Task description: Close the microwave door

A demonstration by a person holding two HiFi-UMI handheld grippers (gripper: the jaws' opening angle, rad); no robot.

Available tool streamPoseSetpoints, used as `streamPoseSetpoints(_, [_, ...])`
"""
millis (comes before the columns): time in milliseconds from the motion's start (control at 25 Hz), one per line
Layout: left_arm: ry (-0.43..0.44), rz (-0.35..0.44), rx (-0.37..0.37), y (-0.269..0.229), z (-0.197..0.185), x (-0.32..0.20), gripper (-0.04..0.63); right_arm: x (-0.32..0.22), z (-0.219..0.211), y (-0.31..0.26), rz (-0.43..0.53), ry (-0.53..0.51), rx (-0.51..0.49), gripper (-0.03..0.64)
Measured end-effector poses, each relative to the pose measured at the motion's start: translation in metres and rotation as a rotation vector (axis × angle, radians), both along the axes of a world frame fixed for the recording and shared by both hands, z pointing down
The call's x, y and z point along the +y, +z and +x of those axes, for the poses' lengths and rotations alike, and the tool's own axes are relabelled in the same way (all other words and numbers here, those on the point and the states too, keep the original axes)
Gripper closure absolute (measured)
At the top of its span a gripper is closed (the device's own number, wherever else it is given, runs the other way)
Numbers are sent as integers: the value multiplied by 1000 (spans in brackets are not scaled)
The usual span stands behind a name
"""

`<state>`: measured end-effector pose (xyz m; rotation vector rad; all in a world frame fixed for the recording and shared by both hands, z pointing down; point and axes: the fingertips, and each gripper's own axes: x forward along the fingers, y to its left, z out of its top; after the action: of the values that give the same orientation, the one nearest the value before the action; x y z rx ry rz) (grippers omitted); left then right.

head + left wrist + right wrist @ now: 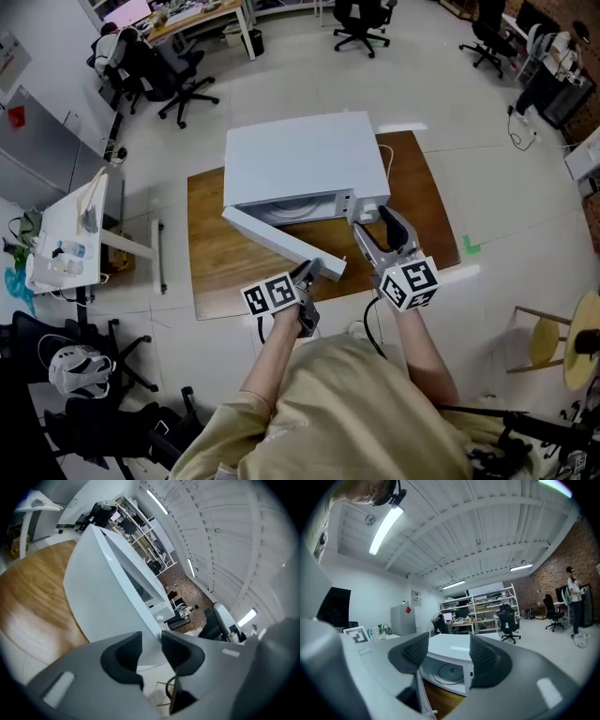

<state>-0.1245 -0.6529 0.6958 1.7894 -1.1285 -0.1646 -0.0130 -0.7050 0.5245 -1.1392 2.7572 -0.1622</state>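
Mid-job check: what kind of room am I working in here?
Most likely a lab or workshop-style office. Rolling office chairs stand on an open floor, shelving racks are loaded with equipment, and a bare brick wall runs along one side.

Bright, even light falls from the ceiling tubes (384, 527) above me; shadows are soft. My gripper views bulge, darken at the corners, and the tabletop (33, 606) smears with blur.
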Motion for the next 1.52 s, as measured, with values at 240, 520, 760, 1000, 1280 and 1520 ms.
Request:
streamPoseSetpoints(240, [-34, 5, 22, -10, -19, -50, 469, 25, 2, -20, 6, 99, 32, 356])
streamPoseSetpoints(520, [-4, -24, -154, -19, -32, -100, 592, 33, 40, -41, 5, 200, 58, 356])
streamPoseSetpoints(760, [8, -26, -104, -18, -25, -91, 592, 45, 62, -43, -14, 235, 25, 356])
streamPoseSetpoints(1000, [135, -73, -277, 30, 1, -96, 594, 61, 30, -33, 17, 150, 48, 356])
streamPoseSetpoints(1280, [261, 298, -243, -8, 43, -44, 593, 83, 43, 15, 16, 114, 1, 356])
streamPoseSetpoints(1520, [218, 603, -366, -76, 21, 21, 592, 95, 34, 29, 28, 67, -22, 356])
